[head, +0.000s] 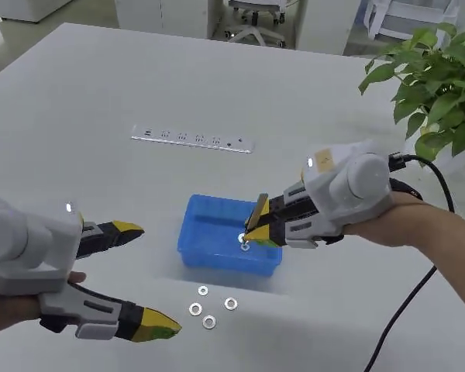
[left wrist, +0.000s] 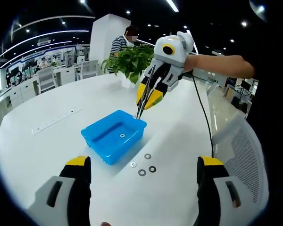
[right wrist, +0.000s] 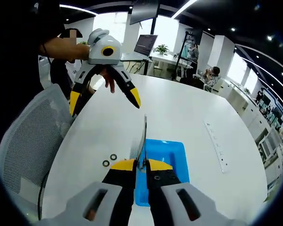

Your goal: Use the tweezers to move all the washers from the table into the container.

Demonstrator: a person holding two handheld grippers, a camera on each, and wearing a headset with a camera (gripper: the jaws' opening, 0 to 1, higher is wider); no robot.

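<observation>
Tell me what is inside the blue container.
One washer lies on the floor of the blue container. In the head view, the right tongs and tweezers cover part of its floor.

Power strip (head: 192, 139): white, flat, upper centre of head view.
Plant (head: 438, 85): leafy green, upper right corner.
Mesh chair (right wrist: 23, 141): grey, left of right gripper view.

The white bench (head: 101, 85) carries a blue plastic container (head: 217, 232) directly under the fingers (head: 265, 232) of the right gripper (head: 257, 223). Four loose washers (head: 195, 309) lie just beside it, ahead of the fingers (head: 151, 324) of the left gripper (head: 156, 277). A white power strip (head: 192, 139) lies well beyond both pairs of fingers
</observation>
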